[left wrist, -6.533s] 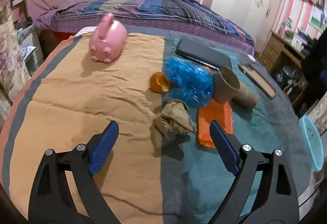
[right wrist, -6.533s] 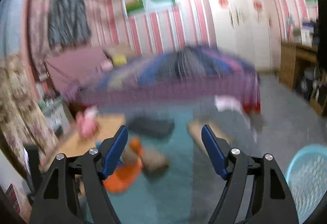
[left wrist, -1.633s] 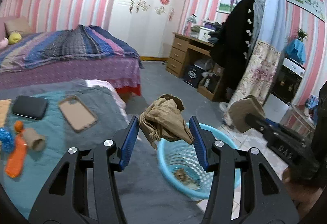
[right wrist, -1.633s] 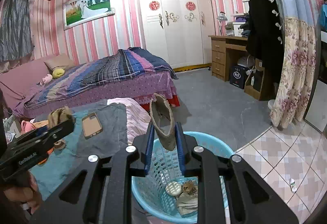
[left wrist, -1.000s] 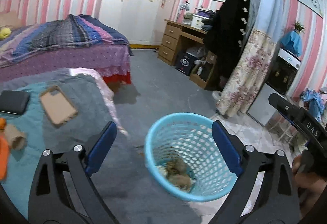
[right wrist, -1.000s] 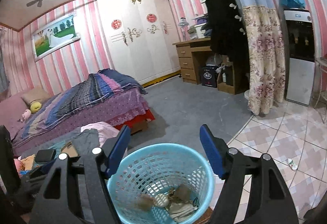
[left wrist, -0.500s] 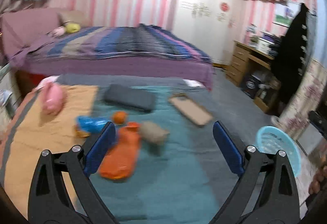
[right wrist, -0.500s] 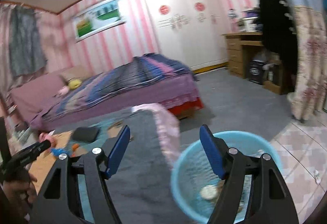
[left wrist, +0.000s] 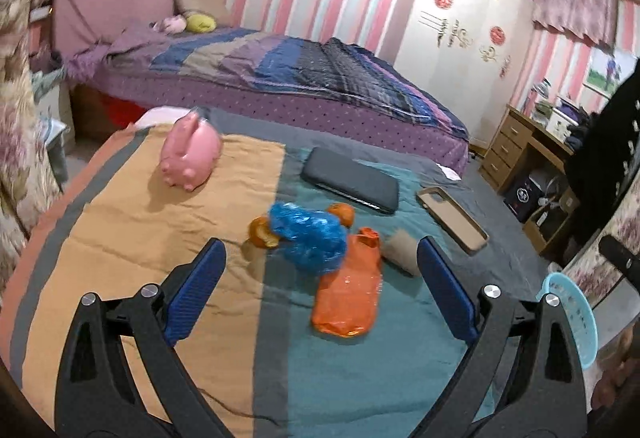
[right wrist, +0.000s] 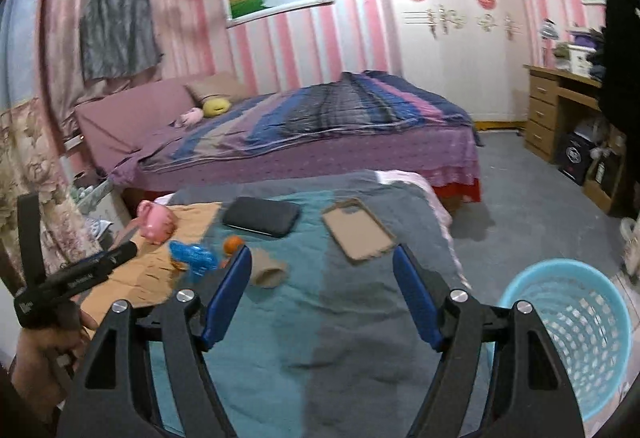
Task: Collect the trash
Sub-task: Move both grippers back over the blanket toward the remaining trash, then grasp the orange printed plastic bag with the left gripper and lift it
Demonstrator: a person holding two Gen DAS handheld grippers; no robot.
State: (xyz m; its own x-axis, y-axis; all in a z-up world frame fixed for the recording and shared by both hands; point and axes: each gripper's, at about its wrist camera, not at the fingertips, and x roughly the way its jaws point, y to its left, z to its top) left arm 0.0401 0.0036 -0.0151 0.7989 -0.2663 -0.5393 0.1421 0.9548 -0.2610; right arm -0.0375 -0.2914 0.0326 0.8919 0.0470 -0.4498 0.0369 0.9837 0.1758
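Note:
On the cloth-covered table lie a crumpled blue plastic bag point(left wrist: 308, 236), an orange plastic bag point(left wrist: 348, 298), two pieces of orange peel point(left wrist: 262, 233) and a cardboard tube point(left wrist: 402, 252). My left gripper point(left wrist: 320, 278) is open and empty, hovering just before this pile. My right gripper point(right wrist: 322, 290) is open and empty, farther back over the teal cloth. It sees the tube point(right wrist: 268, 270), the blue bag point(right wrist: 194, 258) and the light blue trash basket point(right wrist: 576, 334) on the floor at lower right.
A pink piggy bank point(left wrist: 190, 154), a dark case point(left wrist: 350, 180) and a tan phone case point(left wrist: 452, 224) also lie on the table. The basket point(left wrist: 572, 318) stands off the table's right edge. A bed point(right wrist: 320, 126) stands behind, a wooden desk point(right wrist: 560, 110) at right.
Both grippers let go of their trash over the basket and opened. Both then swung left, back to the table; the left one now hovers close to the remaining pile.

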